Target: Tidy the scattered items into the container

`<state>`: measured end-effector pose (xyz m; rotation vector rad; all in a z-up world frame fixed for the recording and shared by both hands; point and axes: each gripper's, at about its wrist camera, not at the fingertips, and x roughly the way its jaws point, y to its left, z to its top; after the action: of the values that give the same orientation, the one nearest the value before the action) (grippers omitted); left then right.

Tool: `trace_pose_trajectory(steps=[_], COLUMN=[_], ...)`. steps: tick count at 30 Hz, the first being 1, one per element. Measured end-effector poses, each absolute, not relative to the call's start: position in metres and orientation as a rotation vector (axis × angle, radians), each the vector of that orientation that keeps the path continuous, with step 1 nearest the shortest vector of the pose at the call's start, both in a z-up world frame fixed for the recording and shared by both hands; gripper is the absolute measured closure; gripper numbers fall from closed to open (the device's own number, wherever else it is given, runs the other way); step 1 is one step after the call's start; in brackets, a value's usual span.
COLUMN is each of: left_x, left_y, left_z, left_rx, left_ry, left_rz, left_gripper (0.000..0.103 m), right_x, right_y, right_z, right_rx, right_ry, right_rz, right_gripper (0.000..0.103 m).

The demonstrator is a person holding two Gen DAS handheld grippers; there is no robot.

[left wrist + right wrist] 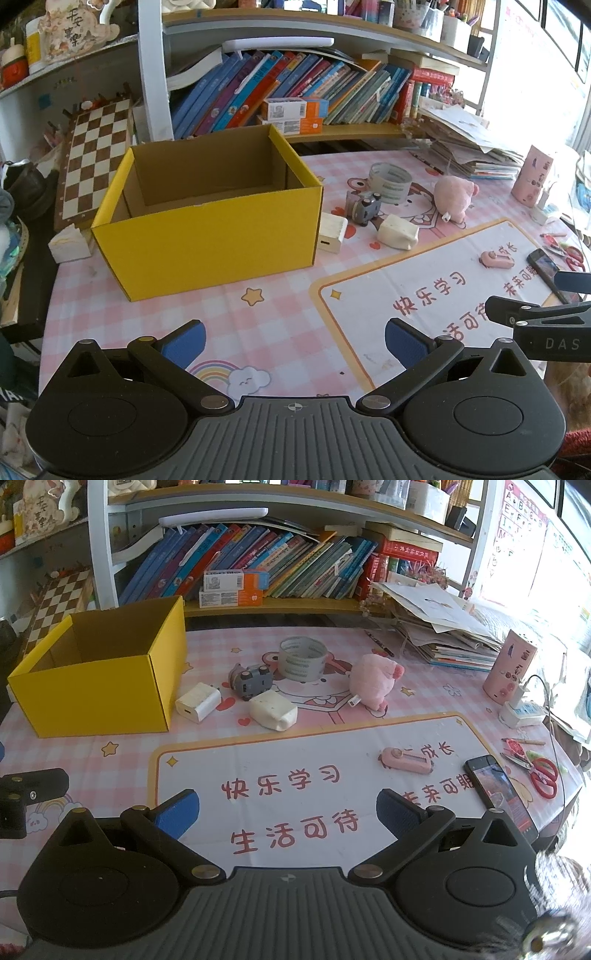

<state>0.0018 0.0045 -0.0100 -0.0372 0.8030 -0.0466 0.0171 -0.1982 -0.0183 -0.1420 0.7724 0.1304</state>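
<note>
An open yellow cardboard box (207,236) (96,698) stands on the left of the pink checked table mat, nothing visible inside. To its right lie a white charger (198,702) (332,233), a grey toy car (250,682) (364,207), a white squishy block (273,710) (398,232), a tape roll (302,659) (390,181), a pink plush pig (373,681) (455,197) and a small pink gadget (406,760) (496,259). My left gripper (294,341) is open in front of the box, holding nothing. My right gripper (288,812) is open over the printed mat, also holding nothing.
A phone (500,790) and red scissors (543,775) lie at the right edge. A pink cylinder (509,666), a power strip (522,712) and stacked papers (439,631) sit at back right. A bookshelf (258,565) runs behind; a chessboard (96,162) leans at left.
</note>
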Motion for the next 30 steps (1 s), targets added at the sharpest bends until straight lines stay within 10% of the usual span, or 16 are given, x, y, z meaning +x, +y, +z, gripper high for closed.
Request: trace_pose_trajectory(steps=[30], left_x=[0.0034], left_y=[0.0104], left_z=[-0.011], left_rx=[-0.063], left_ry=[0.813], left_rz=[-0.045], left_gripper=[0.0], right_x=[0.0171], right_y=[-0.1942], right_z=[-0.0215], right_rx=[-0.15], right_ry=[0.778], right_rz=[0.138], right_gripper=[0.0])
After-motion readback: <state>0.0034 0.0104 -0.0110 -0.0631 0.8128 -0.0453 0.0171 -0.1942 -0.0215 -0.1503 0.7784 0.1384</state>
